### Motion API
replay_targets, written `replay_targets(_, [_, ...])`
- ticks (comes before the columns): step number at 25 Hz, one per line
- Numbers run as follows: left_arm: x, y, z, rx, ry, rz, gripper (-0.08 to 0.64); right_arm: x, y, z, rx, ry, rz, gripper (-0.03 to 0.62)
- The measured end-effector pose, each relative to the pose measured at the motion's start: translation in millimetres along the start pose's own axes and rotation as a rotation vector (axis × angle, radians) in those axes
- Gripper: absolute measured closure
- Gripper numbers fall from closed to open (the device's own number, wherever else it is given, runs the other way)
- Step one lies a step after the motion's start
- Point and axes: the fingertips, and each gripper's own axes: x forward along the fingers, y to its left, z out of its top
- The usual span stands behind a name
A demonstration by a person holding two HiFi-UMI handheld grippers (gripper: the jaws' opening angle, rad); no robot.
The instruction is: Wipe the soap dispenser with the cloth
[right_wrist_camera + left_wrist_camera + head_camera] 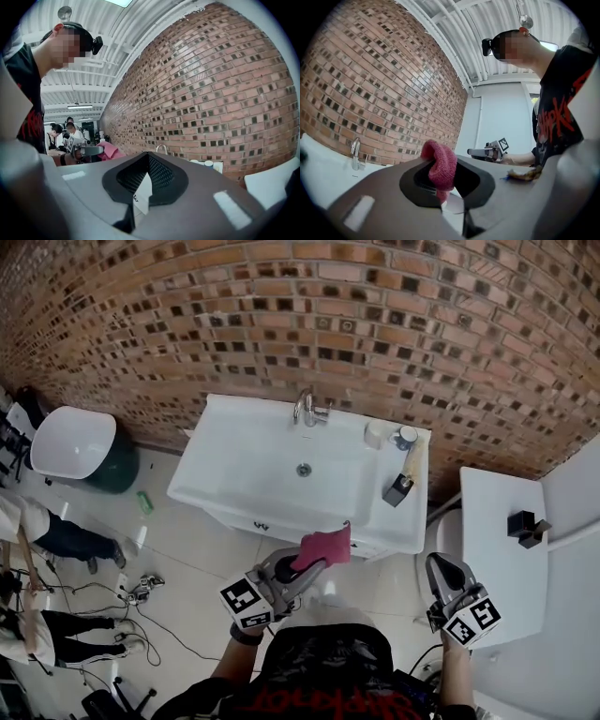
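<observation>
Risk one: sink (234, 474) ledge is glossy and crowded. Dispenser (405, 470) sits on its right side, just by two small pots (377, 434). A one-sided wipe could skid or topple it. Right gripper (442, 568) is pressed together, empty and well apart from it, so nothing braces it.

Risk two: cloth (326, 546) is pinched in left gripper (309, 570) by one end only, the rest bunched and floppy. Friction may drag it out.

Materials:
- wall (422, 324): rough matt brick
- sink: smooth white ceramic, rounded rectangle
- cloth: soft pink terry
- dispenser: slim, tan body, black end. Upright or leaning, can't tell from above.
</observation>
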Motion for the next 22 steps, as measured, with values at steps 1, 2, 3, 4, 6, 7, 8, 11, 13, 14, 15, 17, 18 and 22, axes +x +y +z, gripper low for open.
replay_targets(1, [-1.0,7.6,3.4,0.002,-0.003,-0.001,0.514,5.7,-0.5,2.3,-0.006,0.004,-0.003,0.591])
replay_targets(2, [-1.6,14.3,5.9,0.000,-0.006,-0.001,0.514,10.3,-1.7,3.6,-0.010,0.010,-0.007,0.591])
replay_targets(3, [-1.9,20.2,7.6,-0.005,-0.010,0.000,0.514,13.9,-3.4,4.5,-0.012,0.017,-0.012,0.591])
replay_targets(4, [-2.2,25.5,8.5,-0.013,-0.014,0.001,0.514,17.0,-5.2,5.1,-0.014,0.024,-0.018,0.591])
replay_targets(6, [-1.2,36.0,9.0,-0.032,-0.016,0.000,0.514,21.7,-10.2,7.0,-0.012,0.031,-0.032,0.591])
replay_targets(7, [0.8,41.0,8.7,-0.041,-0.015,-0.001,0.514,23.2,-13.5,8.6,-0.009,0.032,-0.040,0.591])
replay_targets(8, [4.1,45.6,8.3,-0.049,-0.013,-0.004,0.514,23.9,-17.1,10.5,-0.007,0.032,-0.047,0.591])
replay_targets(11, [20.9,57.2,7.9,-0.055,-0.004,-0.015,0.514,25.0,-31.6,13.7,-0.012,0.031,-0.054,0.591])
replay_targets(13, [36.3,61.2,8.5,-0.048,0.004,-0.023,0.514,24.1,-46.9,11.4,-0.010,0.032,-0.062,0.591])
replay_targets(14, [44.0,62.1,9.2,-0.047,0.006,-0.026,0.514,22.9,-55.4,10.0,-0.002,0.029,-0.069,0.591])
replay_targets(15, [51.6,62.8,10.2,-0.046,0.006,-0.028,0.514,21.9,-63.6,9.8,0.007,0.022,-0.074,0.591])
replay_targets(17, [66.6,65.8,12.5,-0.039,0.007,-0.031,0.514,21.6,-77.2,13.1,0.016,0.001,-0.076,0.591])
replay_targets(18, [73.6,67.4,13.3,-0.036,0.008,-0.030,0.514,21.6,-82.8,15.7,0.017,-0.011,-0.075,0.591])
replay_targets(22, [99.3,68.8,12.0,-0.034,0.014,-0.034,0.514,20.2,-103.8,21.9,0.013,-0.036,-0.068,0.591])
